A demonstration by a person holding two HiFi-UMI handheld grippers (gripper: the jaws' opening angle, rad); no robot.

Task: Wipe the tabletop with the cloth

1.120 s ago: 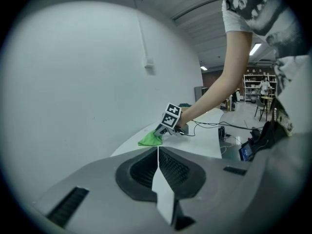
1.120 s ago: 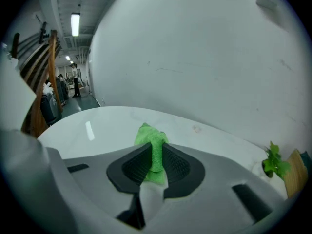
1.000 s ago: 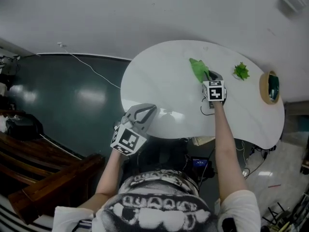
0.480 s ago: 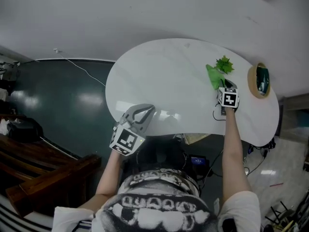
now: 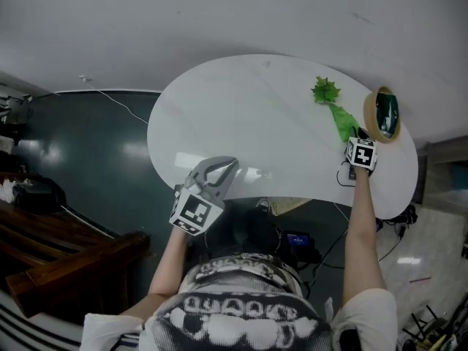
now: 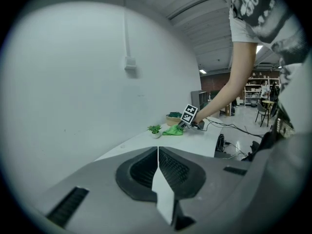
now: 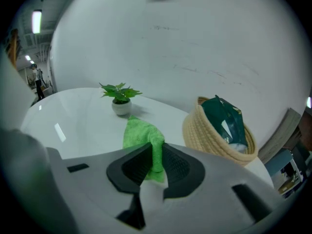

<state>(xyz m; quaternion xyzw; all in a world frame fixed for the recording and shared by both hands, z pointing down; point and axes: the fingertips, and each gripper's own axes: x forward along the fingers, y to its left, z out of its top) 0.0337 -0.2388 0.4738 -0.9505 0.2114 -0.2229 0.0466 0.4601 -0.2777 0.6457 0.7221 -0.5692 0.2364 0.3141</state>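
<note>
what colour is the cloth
Bright green. The cloth shows best in the right gripper view, pinched in the right hand-held gripper.

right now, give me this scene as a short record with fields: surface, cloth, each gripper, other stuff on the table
surface: white oval table, glossy
cloth: green cloth, lying on the table's right end and trailing from the right gripper toward the plant
right gripper: right gripper, jaws shut on one end of the green cloth
left gripper: left gripper, jaws together with nothing between them, held by the table's near edge
plant: small potted green plant, upright beyond the cloth
basket: woven basket right of the cloth, holding a dark green packet
</note>
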